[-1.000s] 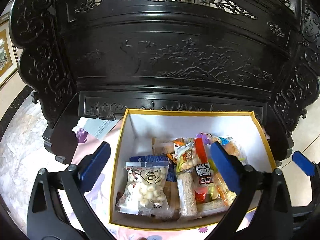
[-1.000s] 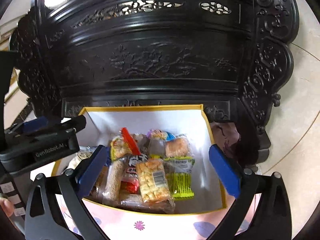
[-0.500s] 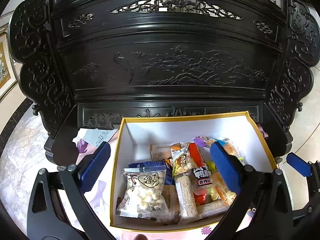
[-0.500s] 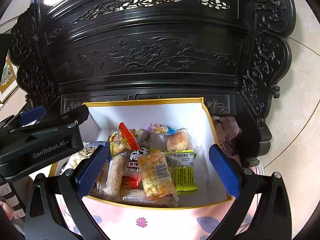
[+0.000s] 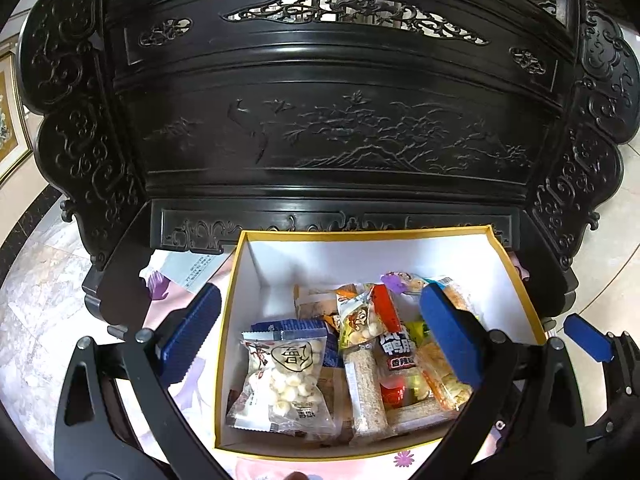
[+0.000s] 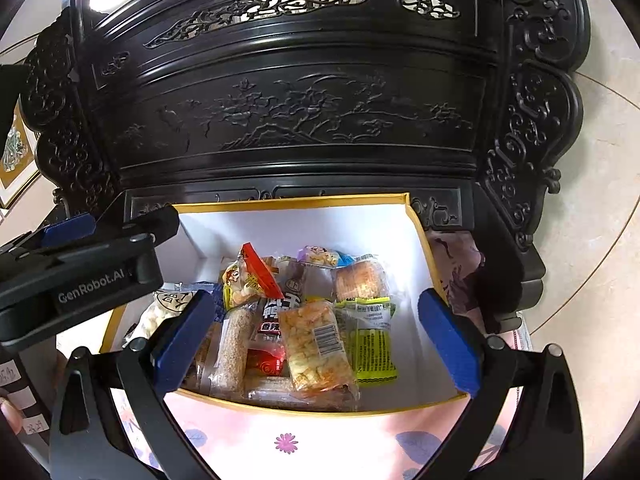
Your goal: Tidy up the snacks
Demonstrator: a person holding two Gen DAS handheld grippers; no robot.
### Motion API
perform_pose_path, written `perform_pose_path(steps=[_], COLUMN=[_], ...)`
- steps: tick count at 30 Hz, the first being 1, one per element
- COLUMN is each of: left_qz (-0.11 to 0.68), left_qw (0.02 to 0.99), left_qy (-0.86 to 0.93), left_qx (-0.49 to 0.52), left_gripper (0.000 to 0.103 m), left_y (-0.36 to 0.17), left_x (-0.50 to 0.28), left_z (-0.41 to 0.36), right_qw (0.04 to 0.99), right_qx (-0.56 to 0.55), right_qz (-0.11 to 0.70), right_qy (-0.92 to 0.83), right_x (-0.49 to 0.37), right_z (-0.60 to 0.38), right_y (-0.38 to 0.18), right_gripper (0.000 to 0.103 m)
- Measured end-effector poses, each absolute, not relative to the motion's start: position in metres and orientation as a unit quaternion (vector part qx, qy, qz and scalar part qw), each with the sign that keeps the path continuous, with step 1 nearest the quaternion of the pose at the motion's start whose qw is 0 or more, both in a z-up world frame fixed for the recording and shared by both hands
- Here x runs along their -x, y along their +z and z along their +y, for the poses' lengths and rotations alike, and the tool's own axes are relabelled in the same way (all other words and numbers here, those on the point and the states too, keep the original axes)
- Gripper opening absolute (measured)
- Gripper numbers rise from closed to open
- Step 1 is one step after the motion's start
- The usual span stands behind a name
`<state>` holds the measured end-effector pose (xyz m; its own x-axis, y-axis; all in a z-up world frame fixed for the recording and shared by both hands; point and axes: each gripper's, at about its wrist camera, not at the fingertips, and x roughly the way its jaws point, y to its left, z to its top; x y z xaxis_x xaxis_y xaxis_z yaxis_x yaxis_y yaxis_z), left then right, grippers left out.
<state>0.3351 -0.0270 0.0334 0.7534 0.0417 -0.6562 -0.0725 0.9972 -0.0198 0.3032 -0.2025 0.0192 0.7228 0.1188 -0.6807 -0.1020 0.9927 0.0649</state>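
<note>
Snacks all boxed, sorting seems nearly done
Both tools, left tool (image 5: 320,346) and right tool (image 6: 316,342), hover agape and empty above the gold-rimmed white cardboard box (image 6: 400,236) of packets

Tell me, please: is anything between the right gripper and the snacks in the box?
Nothing visible is. The right gripper hangs open above the box, which has no lid, and the snacks lie bare under it. The left gripper, also open, is off to the side, over the box's left part.

We find the box (image 6: 416,216) open-topped, bare floor at its right; the carved chair back (image 6: 288,120) blocks beyond.
</note>
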Motion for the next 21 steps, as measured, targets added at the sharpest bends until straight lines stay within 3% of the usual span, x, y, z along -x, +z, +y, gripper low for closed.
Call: perform_pose_path(steps=[21], left_qz=[0.342], left_qw=[0.939], left_qy=[0.014], left_qx=[0.019], left_gripper=[0.101], left_y=[0.0366], left_x=[-0.3310], left_z=[-0.0315], right_qw=[0.927], right_qx=[-0.016], right_qz=[0.368], right_qy=[0.063], right_x=[-0.3029], right_z=[-0.2024], right_y=[0.0198], right_gripper=[0.102])
